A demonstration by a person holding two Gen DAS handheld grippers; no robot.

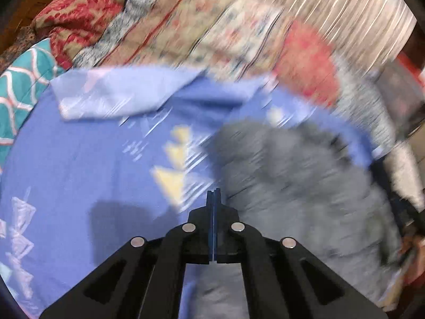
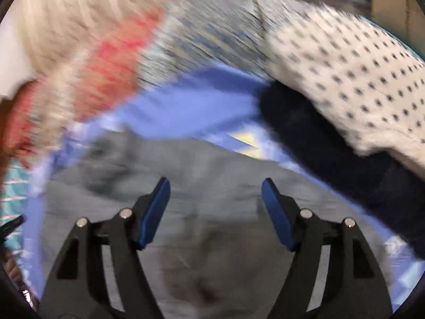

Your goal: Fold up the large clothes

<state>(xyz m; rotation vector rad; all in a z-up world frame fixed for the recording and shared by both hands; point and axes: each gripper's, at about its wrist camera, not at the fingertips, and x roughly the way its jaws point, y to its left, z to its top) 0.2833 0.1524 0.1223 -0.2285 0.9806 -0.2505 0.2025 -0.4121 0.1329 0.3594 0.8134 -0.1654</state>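
A grey garment lies bunched on a blue patterned bedsheet; both views are motion-blurred. My left gripper is shut with nothing visible between its pads, at the garment's left edge. In the right wrist view the grey garment spreads under my right gripper, which is open and empty above it. The blue sheet shows beyond the garment.
A red and beige floral quilt and a teal patterned cloth are piled at the back left. A white dotted cloth over a dark navy item lies to the right. A striped curtain hangs behind.
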